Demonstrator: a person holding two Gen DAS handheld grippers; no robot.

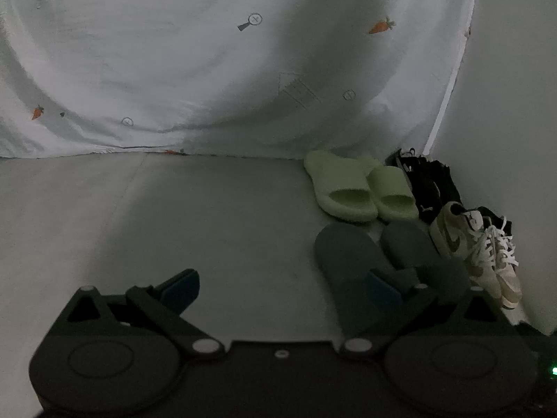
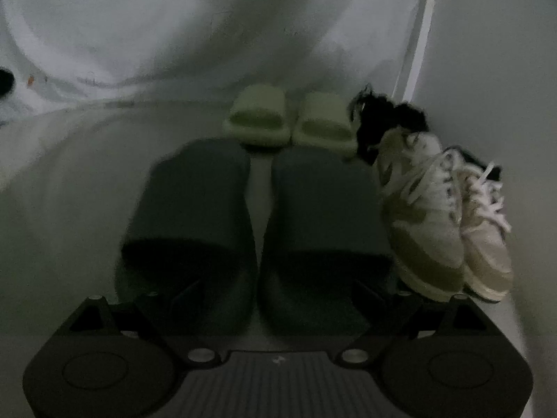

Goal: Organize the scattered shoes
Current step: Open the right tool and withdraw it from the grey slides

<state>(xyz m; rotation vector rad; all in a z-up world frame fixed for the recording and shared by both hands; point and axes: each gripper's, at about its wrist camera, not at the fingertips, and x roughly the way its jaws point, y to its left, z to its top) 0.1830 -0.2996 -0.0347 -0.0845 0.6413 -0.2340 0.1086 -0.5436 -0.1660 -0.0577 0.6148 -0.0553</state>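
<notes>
Nearest to me, my right tool (image 2: 275, 292) is spread wide and empty, its fingers reaching beside the toes of the pair of dark grey foam slides (image 2: 257, 216), which lie side by side on the pale floor (image 1: 174, 216). My left tool (image 1: 278, 289) is also released and holds nothing, over bare floor to the left of the shoes. I judge these slides light, a little soft and not slippery; the thick strap over the toes is the good place to take one. To their right, just beside, stands the pair of white and tan laced sneakers (image 2: 445, 216), stiffer and heavier, best held at the heel collar. Farther lie the pale green foam slides (image 2: 292, 118), the black shoes (image 2: 386, 122), then the white printed sheet (image 1: 139, 52).
</notes>
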